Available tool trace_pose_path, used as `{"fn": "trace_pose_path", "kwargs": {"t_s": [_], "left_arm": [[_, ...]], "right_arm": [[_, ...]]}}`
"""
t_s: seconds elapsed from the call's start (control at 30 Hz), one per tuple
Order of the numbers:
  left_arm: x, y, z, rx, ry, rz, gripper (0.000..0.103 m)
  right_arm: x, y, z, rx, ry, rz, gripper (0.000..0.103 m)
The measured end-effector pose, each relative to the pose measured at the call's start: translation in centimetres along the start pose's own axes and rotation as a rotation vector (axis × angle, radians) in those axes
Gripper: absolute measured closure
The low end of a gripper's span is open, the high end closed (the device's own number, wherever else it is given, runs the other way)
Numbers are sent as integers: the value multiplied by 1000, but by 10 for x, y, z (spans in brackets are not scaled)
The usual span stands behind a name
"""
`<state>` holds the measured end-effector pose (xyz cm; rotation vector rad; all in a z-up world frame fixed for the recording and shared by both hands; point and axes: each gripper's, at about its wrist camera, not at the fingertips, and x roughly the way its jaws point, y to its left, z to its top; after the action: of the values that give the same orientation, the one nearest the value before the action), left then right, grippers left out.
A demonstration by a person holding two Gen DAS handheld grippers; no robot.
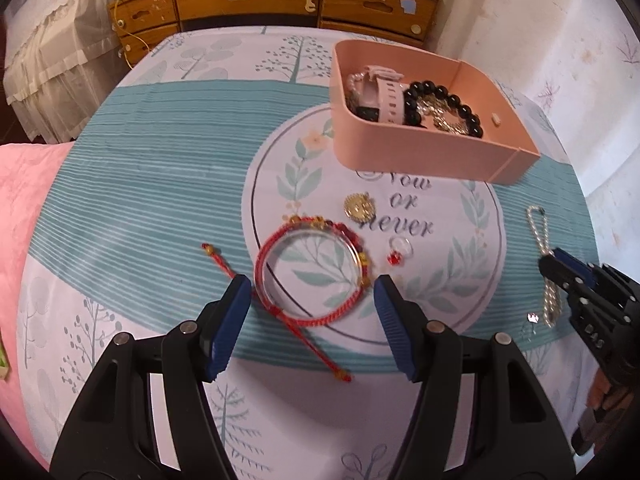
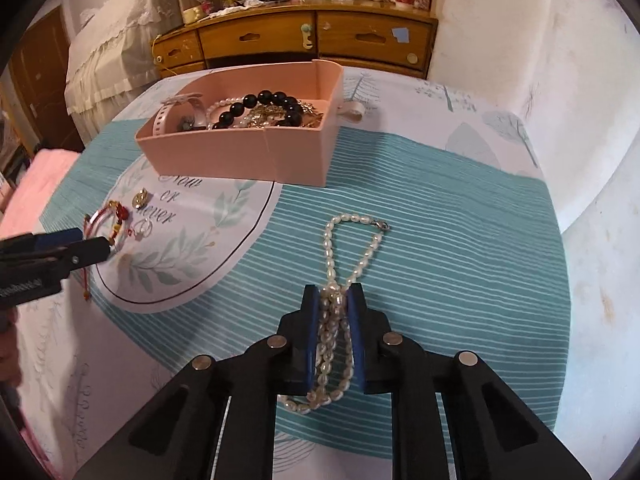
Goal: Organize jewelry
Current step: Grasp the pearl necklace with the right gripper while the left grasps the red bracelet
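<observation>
A pink box (image 1: 400, 152) (image 2: 224, 156) holds a pink watch, a black bead bracelet and gold pieces. A red cord bracelet with gold beads (image 1: 308, 276) (image 2: 116, 216) lies on the cloth with a clear bangle inside it. My left gripper (image 1: 312, 292) is open, its fingers on either side of the bracelet's near edge. A gold pendant (image 1: 359, 207) and a small ring with a red stone (image 1: 398, 251) lie beside it. My right gripper (image 2: 335, 300) is shut on a white pearl necklace (image 2: 352, 248) that lies on the cloth; it also shows in the left wrist view (image 1: 540, 240).
The bed cloth (image 2: 440, 240) is teal-striped with a white printed circle. A wooden dresser (image 1: 280, 0) stands behind the bed. A pink blanket (image 1: 24, 200) lies at the left. A white wall (image 2: 560, 80) is at the right.
</observation>
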<state>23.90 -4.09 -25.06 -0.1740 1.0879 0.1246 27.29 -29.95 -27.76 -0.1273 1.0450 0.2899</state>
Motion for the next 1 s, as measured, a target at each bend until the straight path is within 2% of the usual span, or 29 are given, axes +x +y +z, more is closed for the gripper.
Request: {"fn": "trace_pose_path", "kwargs": {"t_s": [0.17, 0.27, 0.33, 0.37, 0.57, 0.67, 0.9, 1.0], "left_arm": [[10, -2, 4, 17, -30, 34, 42], [13, -2, 9, 25, -57, 20, 42], [16, 0, 12, 18, -68, 33, 43], [17, 0, 13, 18, -69, 33, 43], [18, 1, 13, 47, -81, 19, 43], [17, 2, 13, 65, -79, 23, 43], [0, 7, 18, 85, -85, 9, 43], [-11, 4, 23, 136, -56, -32, 43]], "right_arm": [[-2, -3, 1, 47, 37, 18, 90], [-3, -5, 2, 75, 72, 31, 91], [-3, -8, 4, 115, 100, 51, 93], [-3, -11, 5, 136, 111, 67, 97], [-3, -20, 7, 248, 159, 117, 99], [-1, -28, 6, 349, 189, 180, 99], [-7, -34, 8, 439, 183, 279, 99], [-19, -35, 15, 457, 157, 327, 99]]}}
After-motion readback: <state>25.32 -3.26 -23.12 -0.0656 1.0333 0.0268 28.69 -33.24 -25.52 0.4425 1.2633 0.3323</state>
